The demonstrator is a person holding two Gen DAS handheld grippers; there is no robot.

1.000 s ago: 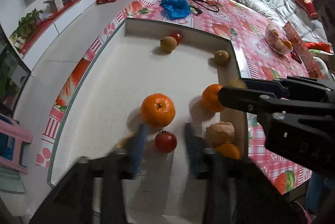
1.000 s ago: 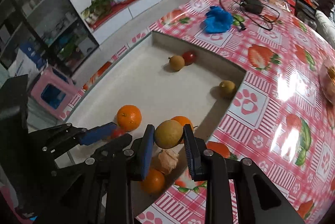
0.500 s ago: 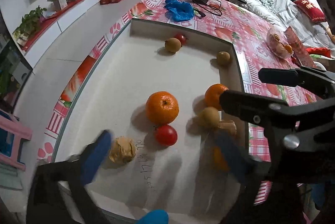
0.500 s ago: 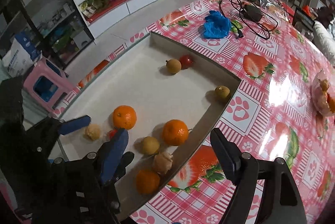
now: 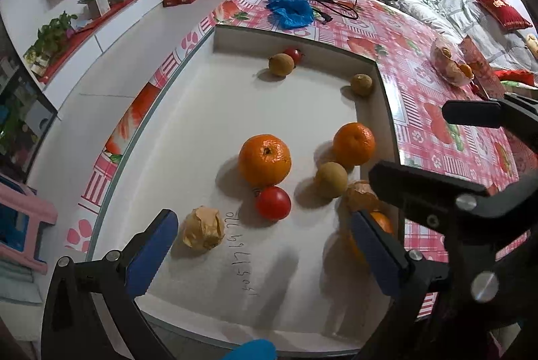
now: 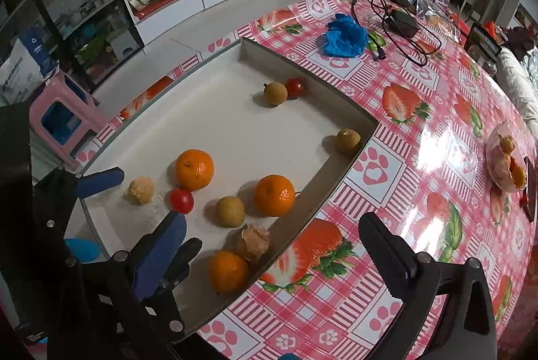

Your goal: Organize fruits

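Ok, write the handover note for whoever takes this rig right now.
Left gripper: open, nothing held; a papery husked fruit lies between its fingers.
Right gripper: jaws have just opened, nothing held; the yellow-brown fruit lies free in the tray.
In the tray's near group: three oranges, a red tomato, a second husked fruit. By the far wall: another tomato and two brown fruits.
Done: near group partly gathered.
Left: probably the far three, still apart.
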